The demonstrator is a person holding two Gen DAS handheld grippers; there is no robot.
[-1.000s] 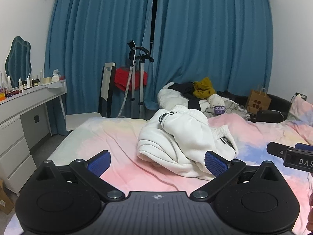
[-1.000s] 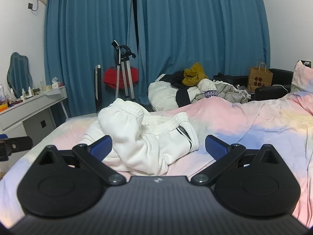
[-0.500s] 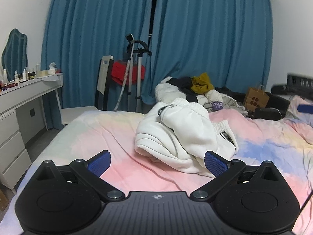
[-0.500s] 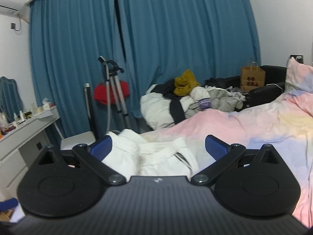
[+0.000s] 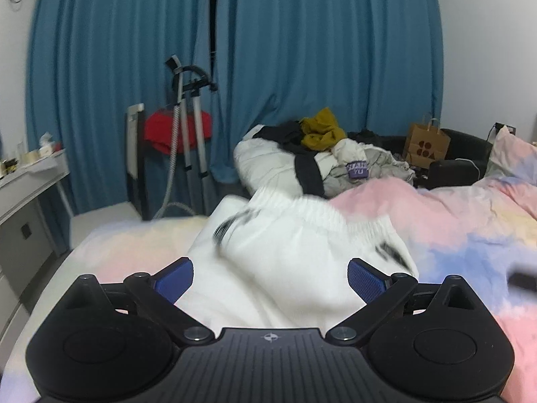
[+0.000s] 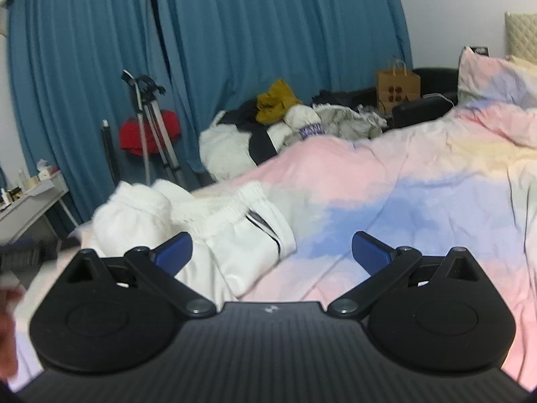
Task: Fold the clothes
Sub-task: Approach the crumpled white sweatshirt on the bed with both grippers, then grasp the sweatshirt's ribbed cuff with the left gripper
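A crumpled white garment (image 5: 288, 252) with an elastic waistband and black stripes lies on the pastel bedspread (image 5: 470, 221). My left gripper (image 5: 270, 280) is open and empty, low over the garment's near part. In the right wrist view the garment (image 6: 208, 235) lies left of centre. My right gripper (image 6: 272, 252) is open and empty, with its left finger over the garment's edge and its right finger over bare bedspread (image 6: 419, 201).
A pile of other clothes (image 5: 322, 161) lies past the bed's far edge. A tripod stand (image 5: 188, 127) with a red cloth, a white desk (image 5: 30, 181), a paper bag (image 5: 426, 141), a pillow (image 6: 496, 94) and blue curtains surround the bed.
My left gripper has moved forward and down to the white garment, which now fills the space between its fingers. My right gripper has swung right and lowered toward the bed.
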